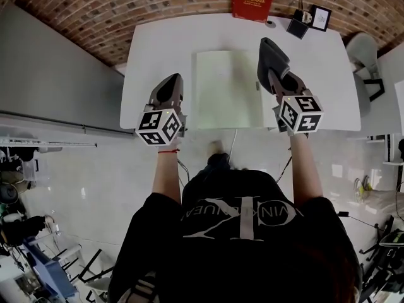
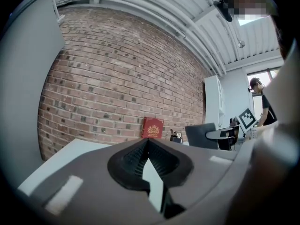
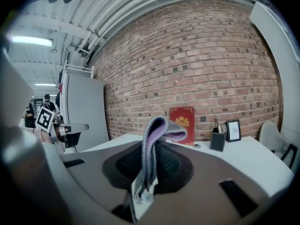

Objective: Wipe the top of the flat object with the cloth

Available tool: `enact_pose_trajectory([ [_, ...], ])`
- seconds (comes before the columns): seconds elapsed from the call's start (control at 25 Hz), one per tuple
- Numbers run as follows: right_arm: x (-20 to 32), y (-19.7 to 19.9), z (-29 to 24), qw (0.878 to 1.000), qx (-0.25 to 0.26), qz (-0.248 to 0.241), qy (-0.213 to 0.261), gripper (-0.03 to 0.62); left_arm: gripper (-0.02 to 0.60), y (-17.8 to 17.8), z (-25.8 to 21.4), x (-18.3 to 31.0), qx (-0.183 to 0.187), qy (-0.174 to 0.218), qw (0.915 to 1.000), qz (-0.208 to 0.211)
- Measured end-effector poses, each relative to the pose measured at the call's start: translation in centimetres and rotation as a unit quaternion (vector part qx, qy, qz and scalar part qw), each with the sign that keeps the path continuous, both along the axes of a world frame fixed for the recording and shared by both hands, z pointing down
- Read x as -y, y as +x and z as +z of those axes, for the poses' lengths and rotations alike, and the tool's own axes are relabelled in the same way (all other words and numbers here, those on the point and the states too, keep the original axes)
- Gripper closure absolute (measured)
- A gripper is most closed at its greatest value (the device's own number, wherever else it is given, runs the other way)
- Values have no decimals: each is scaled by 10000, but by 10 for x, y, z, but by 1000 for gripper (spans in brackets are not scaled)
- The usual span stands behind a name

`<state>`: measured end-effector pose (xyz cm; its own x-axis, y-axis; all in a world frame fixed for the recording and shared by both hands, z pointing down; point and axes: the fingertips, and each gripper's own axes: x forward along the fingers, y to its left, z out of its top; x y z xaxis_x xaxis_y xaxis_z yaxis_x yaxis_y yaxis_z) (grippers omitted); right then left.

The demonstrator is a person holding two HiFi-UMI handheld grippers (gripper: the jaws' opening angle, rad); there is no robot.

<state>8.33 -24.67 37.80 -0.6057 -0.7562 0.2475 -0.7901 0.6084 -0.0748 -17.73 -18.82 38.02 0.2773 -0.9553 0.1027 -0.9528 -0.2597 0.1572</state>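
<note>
The left gripper [image 2: 148, 146] has its jaws pressed together on nothing. The right gripper [image 3: 149, 170] pinches the cloth [image 3: 153, 135], above the desk [image 1: 158, 43]. The flat object [image 1: 227, 87] lies at the middle of the desk's near edge; the wiping probably remains to do.

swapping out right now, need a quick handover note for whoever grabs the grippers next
The left gripper is shut with nothing in it, held above the near left part of the table.
The right gripper is shut on the cloth, a folded purple-grey strip sticking up past the jaws.
The flat object, pale green, lies mid-table between the two grippers in the head view; neither touches it.
Done: cloth is in hand.
Left: lower the cloth onto the flat object and wipe its top. The pictures do not show whether any wiping has happened.
</note>
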Motion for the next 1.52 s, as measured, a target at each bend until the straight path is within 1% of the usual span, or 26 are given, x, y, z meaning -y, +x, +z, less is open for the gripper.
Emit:
enact_pose_trajectory([
  [0.32, 1, -1, -19, 9993, 4, -41, 360, 545, 569, -9, -24, 0, 77, 310, 9993, -182],
  [0.52, 1, -4, -30, 9987, 67, -89, 490, 545, 569, -14, -34, -2, 104, 445, 9986, -283],
  [0.68, 0, -5, -35, 9981, 87, -120, 597, 545, 569, -18, -41, -4, 212, 570, 9974, -399],
  [1.12, 0, -3, -27, 9984, 64, -69, 555, 545, 569, -25, -34, -6, 260, 543, 9968, -519],
  [1.52, 0, -8, -26, 9981, 51, -86, 602, 545, 569, -28, -30, -5, 257, 510, 9970, -525],
])
